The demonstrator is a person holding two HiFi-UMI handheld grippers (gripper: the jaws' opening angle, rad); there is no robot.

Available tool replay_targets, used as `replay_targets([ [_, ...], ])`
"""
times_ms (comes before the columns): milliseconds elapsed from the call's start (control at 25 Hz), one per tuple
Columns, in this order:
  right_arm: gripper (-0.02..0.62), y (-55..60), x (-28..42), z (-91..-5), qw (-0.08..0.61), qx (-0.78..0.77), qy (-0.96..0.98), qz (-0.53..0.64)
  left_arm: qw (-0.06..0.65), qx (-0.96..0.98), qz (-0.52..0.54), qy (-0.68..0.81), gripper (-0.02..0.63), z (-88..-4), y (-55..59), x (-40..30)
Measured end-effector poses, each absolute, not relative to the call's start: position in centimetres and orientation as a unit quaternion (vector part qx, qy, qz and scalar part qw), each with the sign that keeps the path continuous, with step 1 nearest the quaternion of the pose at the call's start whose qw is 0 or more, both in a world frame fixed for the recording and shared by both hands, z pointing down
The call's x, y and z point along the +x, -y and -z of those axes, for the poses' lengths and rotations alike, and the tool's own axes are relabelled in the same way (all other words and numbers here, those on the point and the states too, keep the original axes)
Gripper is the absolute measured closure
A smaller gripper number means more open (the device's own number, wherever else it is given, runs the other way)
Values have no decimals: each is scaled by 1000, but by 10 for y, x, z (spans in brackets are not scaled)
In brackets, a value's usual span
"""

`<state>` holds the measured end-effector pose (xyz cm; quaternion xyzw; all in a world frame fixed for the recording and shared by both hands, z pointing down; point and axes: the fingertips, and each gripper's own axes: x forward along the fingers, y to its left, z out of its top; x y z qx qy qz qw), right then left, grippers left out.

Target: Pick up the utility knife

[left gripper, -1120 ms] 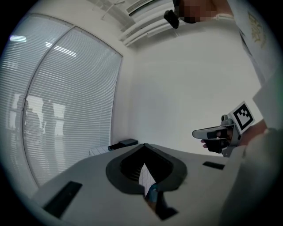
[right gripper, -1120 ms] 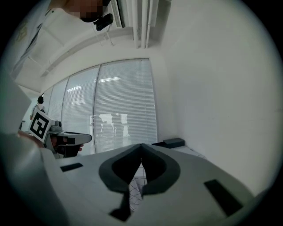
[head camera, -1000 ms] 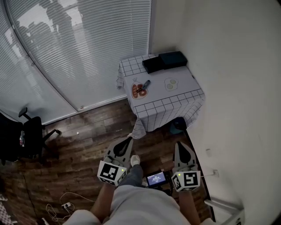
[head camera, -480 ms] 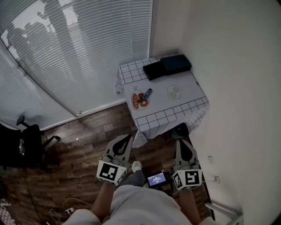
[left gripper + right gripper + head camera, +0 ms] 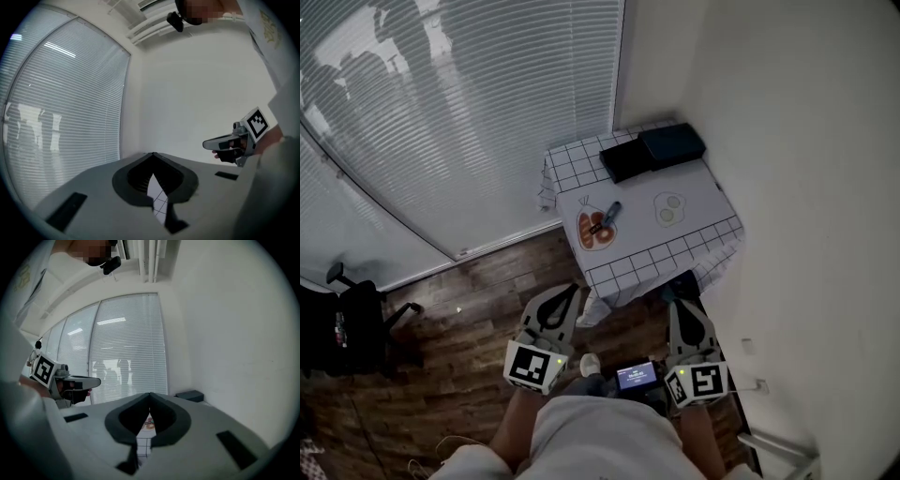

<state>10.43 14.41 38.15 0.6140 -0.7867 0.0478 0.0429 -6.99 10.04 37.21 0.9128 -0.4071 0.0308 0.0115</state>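
Note:
The utility knife [image 5: 605,218], dark with a blue handle, lies on an orange plate-like print on the small table [image 5: 698,192], which has a white checked cloth. Both grippers are held low in front of the person, short of the table's near edge. My left gripper [image 5: 571,290] has its jaws closed to a point with nothing in them, as the left gripper view [image 5: 153,153] also shows. My right gripper [image 5: 679,303] is shut and empty too, its tips meeting in the right gripper view [image 5: 150,393]. Each gripper shows in the other's view.
Two dark flat boxes [image 5: 652,151] sit at the table's far edge, and an egg-like print [image 5: 667,208] lies to the right of the knife. A white wall runs along the right. Window blinds [image 5: 441,112] fill the left. An office chair [image 5: 347,319] stands on the wooden floor.
The person has stepped toward the table. Both grippers have moved forward together, and their tips now sit near the cloth's hanging edge. Their jaws have stayed closed.

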Motion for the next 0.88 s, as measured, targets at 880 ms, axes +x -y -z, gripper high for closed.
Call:
replay_targets([
  [880,589,-2,105,-396,59,557,825,-68,23,888,-58,456,598,-386,34,-69],
])
